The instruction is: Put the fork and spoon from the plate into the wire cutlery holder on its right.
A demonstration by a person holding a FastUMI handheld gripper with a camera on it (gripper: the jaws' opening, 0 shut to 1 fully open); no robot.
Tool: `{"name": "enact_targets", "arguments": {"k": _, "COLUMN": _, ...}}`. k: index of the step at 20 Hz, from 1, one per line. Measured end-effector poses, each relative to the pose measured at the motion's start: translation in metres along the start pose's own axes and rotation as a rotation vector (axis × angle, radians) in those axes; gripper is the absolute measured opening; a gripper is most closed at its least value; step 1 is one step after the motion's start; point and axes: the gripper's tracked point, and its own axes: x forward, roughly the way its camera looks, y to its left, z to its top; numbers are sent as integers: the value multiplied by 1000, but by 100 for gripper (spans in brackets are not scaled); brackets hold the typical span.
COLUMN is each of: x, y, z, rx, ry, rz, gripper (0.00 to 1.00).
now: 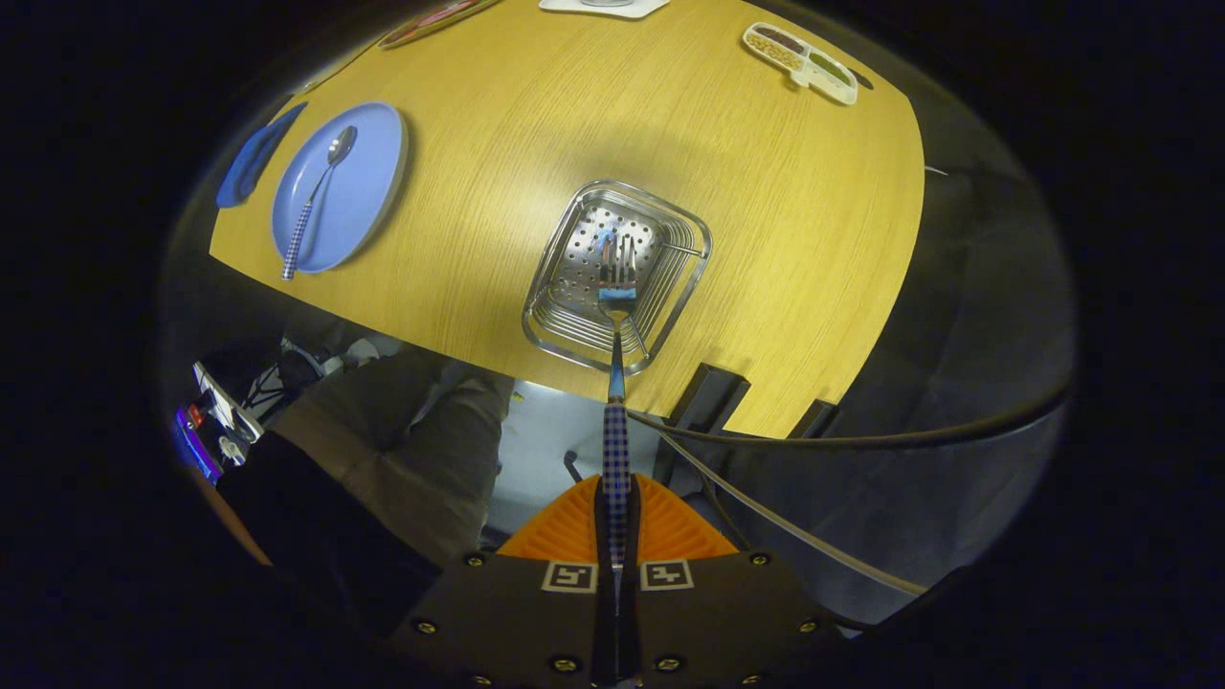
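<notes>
Now the gripper (615, 522), clamped on the fork (617, 287), hangs above the wire cutlery holder (617, 276) near the table's (766, 239) front edge, needing lowering and release.

The fork (617, 287) pinched in the closed claw (616, 536) has a blue-and-white checked handle, as does the spoon (316, 196) on the light blue plate (368, 191). The wire cutlery holder (574, 316) is silver, the desk (612, 124) yellow wood-grain.
</notes>
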Motion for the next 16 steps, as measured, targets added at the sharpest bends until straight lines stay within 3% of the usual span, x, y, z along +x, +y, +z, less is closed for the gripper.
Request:
{"name": "enact_targets", "arguments": {"k": 10, "x": 4, "y": -6, "z": 33, "rx": 7, "ry": 73, "rz": 31, "gripper": 2}}
{"name": "enact_targets", "arguments": {"k": 15, "x": 1, "y": -4, "z": 44, "rx": 17, "ry": 45, "rz": 37, "gripper": 11}}
{"name": "enact_targets", "arguments": {"k": 16, "x": 2, "y": -5, "z": 48, "rx": 18, "ry": 23, "rz": 36, "gripper": 27}}
